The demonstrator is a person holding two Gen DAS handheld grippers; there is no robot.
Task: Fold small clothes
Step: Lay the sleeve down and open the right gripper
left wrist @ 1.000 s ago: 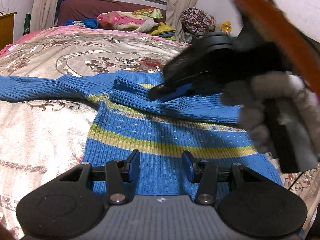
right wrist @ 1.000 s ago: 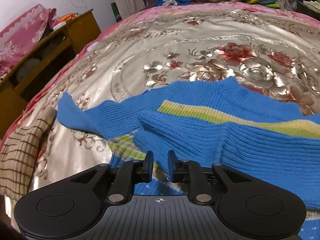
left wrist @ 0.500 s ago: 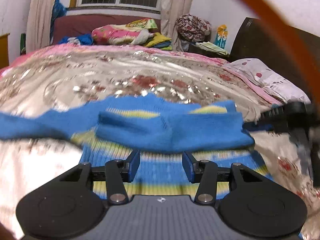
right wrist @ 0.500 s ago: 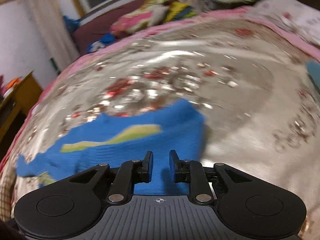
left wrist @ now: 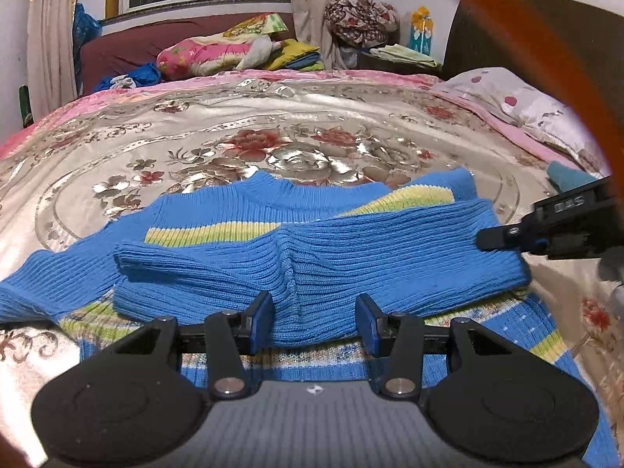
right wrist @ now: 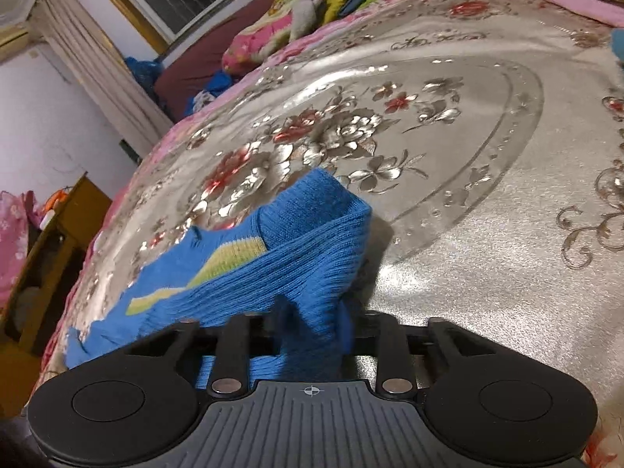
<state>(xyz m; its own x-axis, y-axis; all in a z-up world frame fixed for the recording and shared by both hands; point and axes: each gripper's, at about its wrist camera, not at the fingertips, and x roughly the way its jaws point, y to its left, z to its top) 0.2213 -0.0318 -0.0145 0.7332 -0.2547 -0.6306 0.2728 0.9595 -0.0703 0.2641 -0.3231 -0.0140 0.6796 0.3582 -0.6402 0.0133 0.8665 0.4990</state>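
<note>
Softly ribbed, the blue knit sweater (left wrist: pixel 319 257) lies folded on the glossy floral satin bedspread (left wrist: pixel 273 117). Left gripper (left wrist: pixel 315 321) stands spread, empty; right gripper (right wrist: pixel 312 325) is closing, pinching the sweater's edge.

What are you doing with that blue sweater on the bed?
A person is folding a small blue sweater on the bed, using a gripper in each hand. One sleeve is already folded across the front. The right gripper is at the sweater's right edge, its jaws closing with a bunch of the knit between them. The left gripper is over the middle of the sweater, jaws apart and holding nothing. The other sleeve still lies spread out to the left.
</note>
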